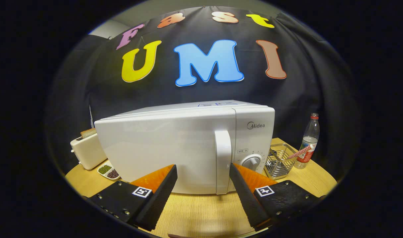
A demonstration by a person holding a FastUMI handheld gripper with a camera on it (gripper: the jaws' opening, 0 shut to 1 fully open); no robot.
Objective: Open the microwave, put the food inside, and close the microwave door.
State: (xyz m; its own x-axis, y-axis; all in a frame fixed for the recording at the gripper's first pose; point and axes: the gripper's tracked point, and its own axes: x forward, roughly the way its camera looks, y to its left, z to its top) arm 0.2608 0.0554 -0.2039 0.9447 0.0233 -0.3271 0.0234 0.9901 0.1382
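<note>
With the gripper (203,172) spread wide and holding nothing, I see the white microwave (185,145) just ahead on the wooden table (201,211), door shut, its handle (223,158) just left of the right finger, toaster (87,152) far left.

One microwave (185,145) is counted on the one table (201,211), with one toaster (87,150), one two-part dish (108,171), one wire basket (280,161), one bottle (308,142) and one striped straw (299,152). One gripper (203,173) is seen, its two fingers spread apart.
</note>
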